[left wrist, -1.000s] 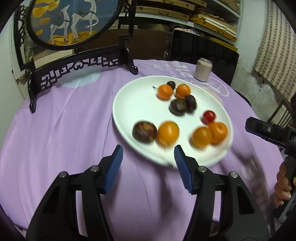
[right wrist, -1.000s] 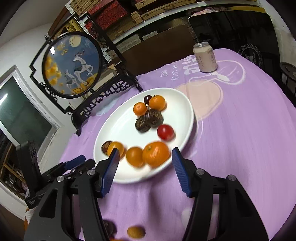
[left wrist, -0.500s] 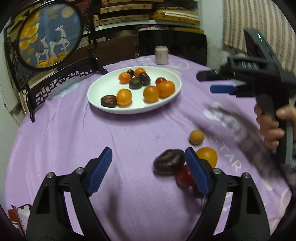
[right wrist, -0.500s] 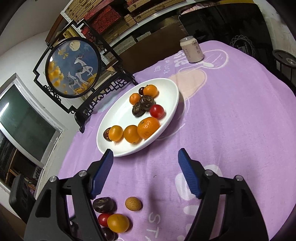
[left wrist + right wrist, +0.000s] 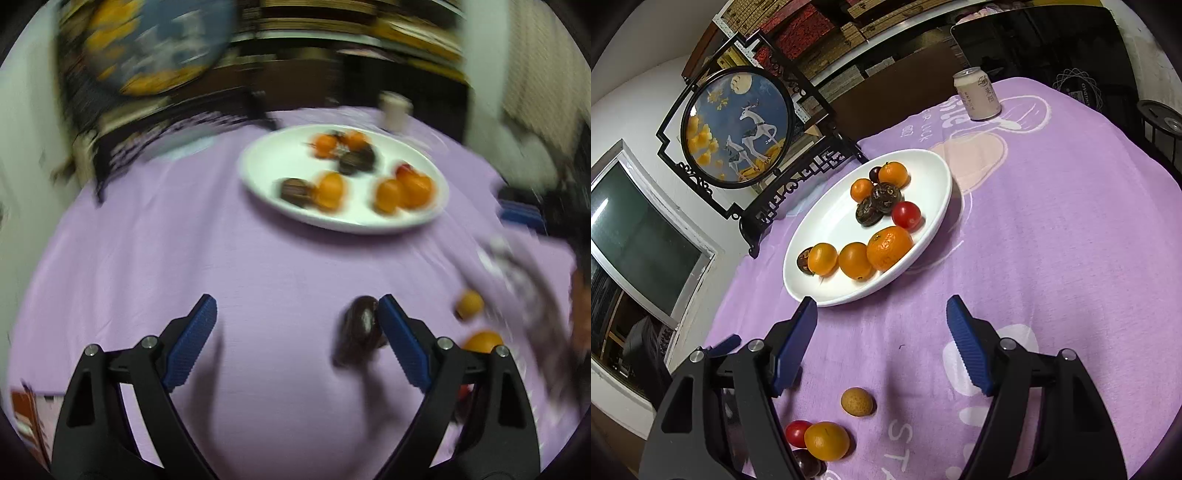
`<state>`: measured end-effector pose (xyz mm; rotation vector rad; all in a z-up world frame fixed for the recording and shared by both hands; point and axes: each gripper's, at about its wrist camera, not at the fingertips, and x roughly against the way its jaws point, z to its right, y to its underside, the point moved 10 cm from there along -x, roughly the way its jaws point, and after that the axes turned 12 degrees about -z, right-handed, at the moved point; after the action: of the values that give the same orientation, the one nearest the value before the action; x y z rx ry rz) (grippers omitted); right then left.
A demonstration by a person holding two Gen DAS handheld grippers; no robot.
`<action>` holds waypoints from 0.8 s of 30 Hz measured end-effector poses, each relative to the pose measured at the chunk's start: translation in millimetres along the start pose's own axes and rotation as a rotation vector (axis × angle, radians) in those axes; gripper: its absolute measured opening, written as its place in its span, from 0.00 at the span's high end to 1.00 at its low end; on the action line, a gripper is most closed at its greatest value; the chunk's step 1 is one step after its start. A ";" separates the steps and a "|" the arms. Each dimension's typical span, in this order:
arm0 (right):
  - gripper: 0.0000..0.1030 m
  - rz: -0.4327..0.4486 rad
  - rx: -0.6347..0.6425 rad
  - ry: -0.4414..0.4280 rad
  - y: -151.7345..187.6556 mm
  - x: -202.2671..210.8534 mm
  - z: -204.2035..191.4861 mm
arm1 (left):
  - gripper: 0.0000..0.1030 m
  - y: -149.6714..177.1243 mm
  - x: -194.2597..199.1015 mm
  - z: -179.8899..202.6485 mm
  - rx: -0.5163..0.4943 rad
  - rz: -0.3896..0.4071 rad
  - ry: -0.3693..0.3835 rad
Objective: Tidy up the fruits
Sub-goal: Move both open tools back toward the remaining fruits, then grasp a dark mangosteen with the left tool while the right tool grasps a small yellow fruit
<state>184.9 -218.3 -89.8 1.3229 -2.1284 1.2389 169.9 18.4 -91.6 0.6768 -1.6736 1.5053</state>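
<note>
The white plate (image 5: 827, 229) holds several oranges, dark fruits and a red tomato (image 5: 905, 215). On the purple cloth nearer me lie a tan round fruit (image 5: 857, 401), an orange (image 5: 826, 441), a small tomato (image 5: 797, 432) and a dark fruit (image 5: 809, 463). The left wrist view is blurred. My left gripper (image 5: 295, 306) hangs low over the cloth with its jaws opening. A dark fruit (image 5: 360, 328) lies just inside its right finger and is not pinched. My right gripper (image 5: 882, 306) stands open with nothing between its fingers, just short of the plate (image 5: 280, 162).
A round deer picture in a black carved stand (image 5: 738, 125) rises behind the plate. A drink can (image 5: 978, 96) stands at the far side. A blue pad (image 5: 521, 216) of the right gripper and a hand (image 5: 580, 314) show at the right edge.
My left gripper drew back from the plate to the loose fruits and spread its jaws. The right gripper backed off the plate, opened wider, then held still.
</note>
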 end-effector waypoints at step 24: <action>0.29 -0.035 0.048 0.021 8.1 -9.2 -9.7 | 0.14 14.2 -22.6 13.9 -0.088 -0.069 -0.049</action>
<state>181.3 -203.9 -94.4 1.3554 -2.0649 1.2921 168.5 4.6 -118.3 0.7216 -1.7248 1.3683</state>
